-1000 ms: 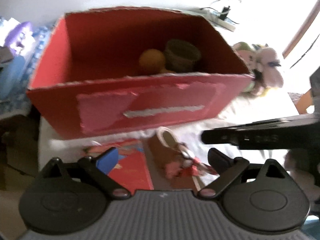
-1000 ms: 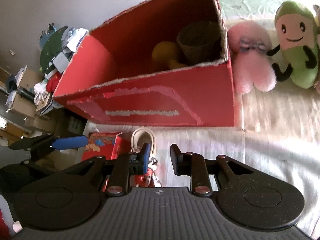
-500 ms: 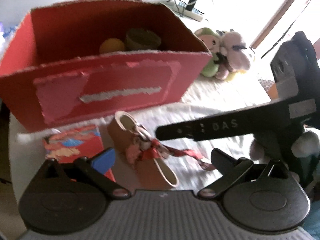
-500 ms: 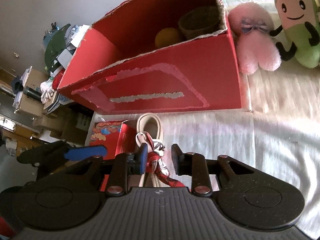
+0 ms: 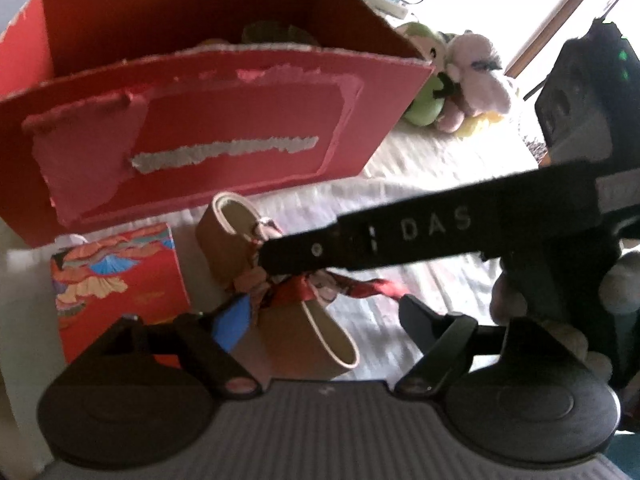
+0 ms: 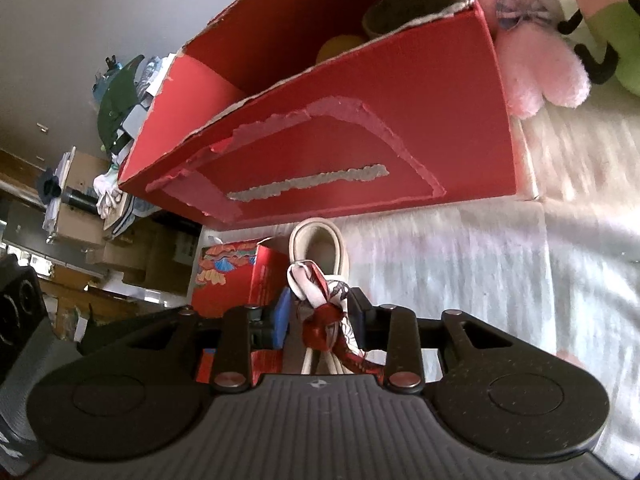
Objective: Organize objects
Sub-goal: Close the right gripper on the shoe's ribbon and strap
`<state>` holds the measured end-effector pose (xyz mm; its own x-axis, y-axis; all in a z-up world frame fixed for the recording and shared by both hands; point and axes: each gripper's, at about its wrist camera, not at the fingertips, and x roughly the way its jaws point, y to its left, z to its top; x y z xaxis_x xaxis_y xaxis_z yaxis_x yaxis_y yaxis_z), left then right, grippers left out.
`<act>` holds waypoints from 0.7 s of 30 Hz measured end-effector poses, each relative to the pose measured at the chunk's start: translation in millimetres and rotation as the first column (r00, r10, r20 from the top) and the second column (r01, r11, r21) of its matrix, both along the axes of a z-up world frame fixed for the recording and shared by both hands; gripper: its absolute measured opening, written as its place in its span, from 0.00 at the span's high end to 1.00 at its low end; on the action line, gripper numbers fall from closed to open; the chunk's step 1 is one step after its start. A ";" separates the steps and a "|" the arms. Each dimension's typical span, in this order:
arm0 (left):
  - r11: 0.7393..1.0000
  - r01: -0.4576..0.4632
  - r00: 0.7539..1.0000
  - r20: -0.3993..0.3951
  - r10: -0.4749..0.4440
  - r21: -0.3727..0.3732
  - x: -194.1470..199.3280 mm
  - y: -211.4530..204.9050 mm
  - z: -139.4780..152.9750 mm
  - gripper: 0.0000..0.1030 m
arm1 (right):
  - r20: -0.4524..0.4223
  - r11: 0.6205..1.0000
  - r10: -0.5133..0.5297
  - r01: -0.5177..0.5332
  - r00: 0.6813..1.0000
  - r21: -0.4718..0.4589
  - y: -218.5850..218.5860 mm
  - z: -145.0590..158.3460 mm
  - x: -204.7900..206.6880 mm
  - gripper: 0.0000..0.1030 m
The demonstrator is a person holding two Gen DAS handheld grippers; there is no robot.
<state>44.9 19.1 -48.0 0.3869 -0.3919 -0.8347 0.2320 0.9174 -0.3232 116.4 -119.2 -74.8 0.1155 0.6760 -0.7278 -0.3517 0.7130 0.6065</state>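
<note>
Right tool (image 6: pixel 320 320) seemingly pinches the shoe's ribbon (image 6: pixel 324 312); left tool (image 5: pixel 320 312) gapes wide, empty.

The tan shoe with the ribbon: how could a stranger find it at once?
Find the big red cardboard box. On the white cloth before it lies the tan shoe, beside a small patterned red box. Only the shoe carries a knotted red-and-white ribbon.

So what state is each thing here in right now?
Left tongs: open, holding nothing.
Right tongs: around the scarf; grip unclear.
Scarf: knotted on the slipper.
Slipper: lying on the cloth.
Red box: open-topped, things inside.
Small carton: closed, lying flat.
</note>
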 end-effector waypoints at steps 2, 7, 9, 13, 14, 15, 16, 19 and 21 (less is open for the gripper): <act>1.000 -0.003 1.000 -0.016 0.003 -0.009 0.1 0.8 -4.8 0.22 | -0.011 1.000 -0.006 0.006 1.000 0.007 -0.3 -2.1 1.1 0.66; 1.000 -0.012 0.999 -0.036 0.012 -0.005 3.3 0.5 -9.6 0.23 | -0.037 1.000 -0.018 0.018 0.999 0.006 -0.5 -7.2 5.3 0.62; 1.000 -0.014 0.999 -0.042 0.013 -0.011 5.0 1.1 -11.3 0.23 | -0.040 1.000 -0.014 0.014 0.999 0.002 -0.5 -7.4 7.3 0.61; 1.000 -0.010 0.999 -0.044 0.009 -0.006 6.0 0.5 -14.2 0.23 | -0.047 1.000 0.005 -0.006 0.999 -0.010 1.6 -8.2 10.3 0.60; 1.000 -0.006 0.999 -0.040 0.006 0.004 5.7 -1.1 -14.4 0.23 | -0.047 1.000 0.012 -0.013 0.999 -0.011 3.3 -8.3 10.7 0.60; 1.000 -0.004 0.999 -0.037 0.004 0.014 5.5 -2.8 -14.5 0.23 | -0.045 1.000 0.021 -0.021 0.999 -0.012 5.0 -7.9 11.2 0.60; 1.000 0.000 0.999 -0.036 0.001 0.025 5.4 -4.8 -14.6 0.23 | -0.043 0.999 0.031 -0.032 0.999 -0.014 6.8 -7.2 11.2 0.60; 0.999 0.005 0.999 -0.036 -0.004 0.052 5.8 -8.5 -15.0 0.25 | -0.027 0.996 0.080 -0.081 0.996 -0.030 14.6 -4.6 9.9 0.60; 0.997 0.004 0.999 -0.035 -0.001 0.075 6.1 -10.6 -15.1 0.28 | -0.009 0.994 0.090 -0.090 0.996 -0.056 17.5 -4.8 9.5 0.61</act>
<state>51.0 8.5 -63.1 0.3558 -0.3283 -0.8750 0.2238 0.9390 -0.2613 125.9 -101.8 -79.6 0.0514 0.6416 -0.7653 -0.4126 0.7115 0.5688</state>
